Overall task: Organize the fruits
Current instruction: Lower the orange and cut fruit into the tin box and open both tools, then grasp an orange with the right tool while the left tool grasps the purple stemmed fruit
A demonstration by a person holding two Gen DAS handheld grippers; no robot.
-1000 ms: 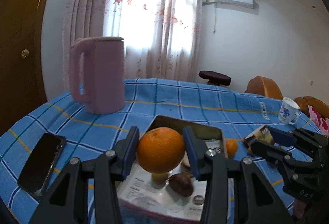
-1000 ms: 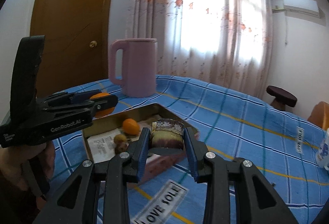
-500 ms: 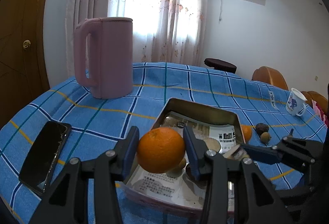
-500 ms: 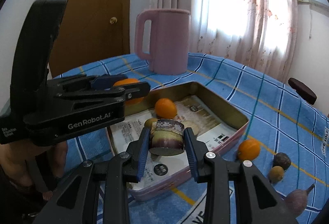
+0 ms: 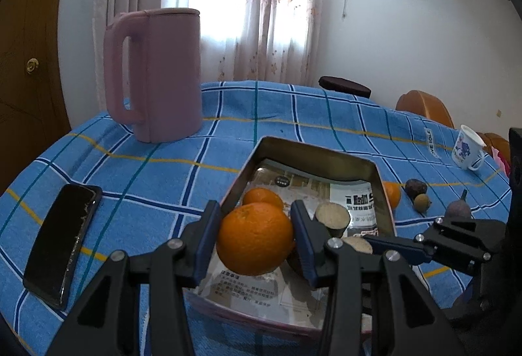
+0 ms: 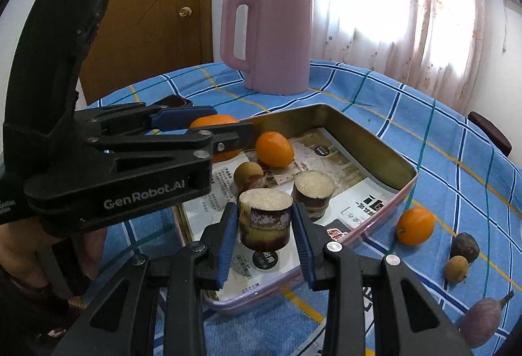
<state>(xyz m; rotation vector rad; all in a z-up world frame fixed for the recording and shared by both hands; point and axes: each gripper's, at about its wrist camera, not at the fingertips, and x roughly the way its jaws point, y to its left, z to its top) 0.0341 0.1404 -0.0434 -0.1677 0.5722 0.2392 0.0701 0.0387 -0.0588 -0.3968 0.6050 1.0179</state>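
My left gripper (image 5: 256,237) is shut on a large orange (image 5: 254,238), held over the near left corner of the metal tray (image 5: 313,152). From the right wrist view the same left gripper (image 6: 228,134) and orange (image 6: 212,121) hang above the tray (image 6: 375,140). My right gripper (image 6: 265,225) is shut on a short sugarcane piece (image 6: 265,219), purple-skinned with a pale cut top, low over the tray's near side. Inside the tray lie a small orange (image 6: 274,148), a second cane piece (image 6: 312,189) and a brown longan (image 6: 248,173).
A pink kettle (image 5: 153,75) stands behind the tray. A black phone (image 5: 62,241) lies at the left. Right of the tray lie an orange (image 6: 415,225), a dark passion fruit (image 6: 465,246), a longan (image 6: 456,269) and a purple fig (image 6: 479,321). A white mug (image 5: 466,152) stands far right.
Both grippers have sunk toward the tray and tipped downward, each keeping its load. The right one came leftward, from the tray's outer edge to over its inside.
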